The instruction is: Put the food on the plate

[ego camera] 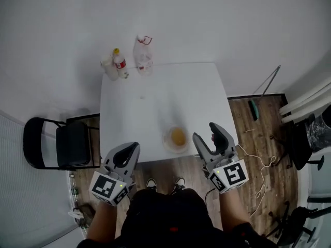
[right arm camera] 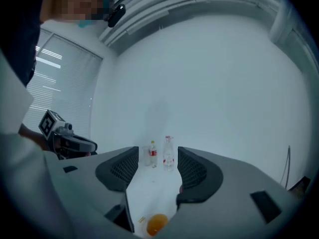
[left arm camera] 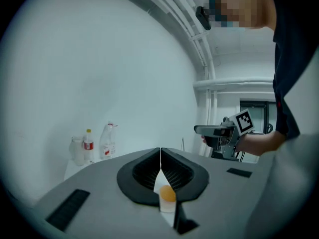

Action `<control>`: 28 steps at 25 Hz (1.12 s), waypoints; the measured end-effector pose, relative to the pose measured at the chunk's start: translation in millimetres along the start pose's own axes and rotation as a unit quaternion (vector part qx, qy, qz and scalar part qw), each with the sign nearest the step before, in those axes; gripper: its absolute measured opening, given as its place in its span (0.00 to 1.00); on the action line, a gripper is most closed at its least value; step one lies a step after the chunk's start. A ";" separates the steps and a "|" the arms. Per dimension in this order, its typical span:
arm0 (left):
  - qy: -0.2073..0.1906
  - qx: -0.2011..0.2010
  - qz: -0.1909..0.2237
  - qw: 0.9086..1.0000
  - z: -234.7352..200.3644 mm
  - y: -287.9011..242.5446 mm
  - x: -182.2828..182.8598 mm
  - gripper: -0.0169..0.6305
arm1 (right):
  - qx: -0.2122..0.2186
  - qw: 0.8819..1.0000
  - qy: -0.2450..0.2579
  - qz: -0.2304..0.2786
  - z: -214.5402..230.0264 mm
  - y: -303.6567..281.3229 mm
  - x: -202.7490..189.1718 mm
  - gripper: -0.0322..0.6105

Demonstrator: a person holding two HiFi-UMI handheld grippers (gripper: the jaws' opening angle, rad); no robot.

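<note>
Taking the table (ego camera: 155, 97) as a clock face with 12 away from the person, a black chair (ego camera: 62, 143) stands on the floor at 8 o'clock, just beside the table's edge. The left gripper (ego camera: 128, 154) hovers at 7 o'clock over the near edge; its fingers are pressed together and grasp nothing. At 11 o'clock, well apart from the work, stand 2 bottles (ego camera: 143, 56) and a clear container (ego camera: 108, 68).

The plate (ego camera: 166, 138) sits at 6 o'clock near the front edge, and the orange food (ego camera: 178, 136) already lies in it, so the placing step looks finished. The right gripper (ego camera: 208, 134) hangs at 5 o'clock just beside the plate, with its fingers released and nothing between them.

I see no other food on the table, so the next move probably calls only for drawing both grippers away. Nothing blocks that. Loose cables (ego camera: 261, 164) lie on the floor at 4 o'clock.
</note>
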State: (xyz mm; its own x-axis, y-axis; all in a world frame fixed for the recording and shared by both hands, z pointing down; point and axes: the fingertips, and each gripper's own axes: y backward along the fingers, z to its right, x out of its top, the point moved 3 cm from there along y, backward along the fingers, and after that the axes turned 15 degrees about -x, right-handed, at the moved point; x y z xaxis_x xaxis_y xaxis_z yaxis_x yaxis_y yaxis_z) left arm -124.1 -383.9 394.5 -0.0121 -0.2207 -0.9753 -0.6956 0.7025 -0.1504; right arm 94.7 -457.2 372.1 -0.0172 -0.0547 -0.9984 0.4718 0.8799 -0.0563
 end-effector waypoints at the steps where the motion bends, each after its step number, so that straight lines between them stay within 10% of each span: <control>1: -0.007 -0.008 0.007 1.000 0.9 -5.9 7.2 0.06 | -0.008 1.000 0.005 0.016 1.6 7.6 13.8 0.45; 11: -0.038 -0.034 0.054 0.997 11.3 -42.0 60.7 0.06 | -0.102 0.992 0.016 0.078 29.1 72.1 76.3 0.11; 28: -0.070 -0.070 0.063 0.993 32.8 -34.5 70.3 0.06 | -0.101 0.992 0.027 0.071 25.7 71.7 77.7 0.11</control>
State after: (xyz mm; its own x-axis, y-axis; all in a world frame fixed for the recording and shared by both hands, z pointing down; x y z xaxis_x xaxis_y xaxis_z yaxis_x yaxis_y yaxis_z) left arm -77.5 -401.5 325.8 -0.0118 -0.0346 -0.9993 -0.7878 0.6158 -0.0120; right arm 149.8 -410.5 290.7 -0.0123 0.0972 -0.9952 0.2858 0.9541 0.0897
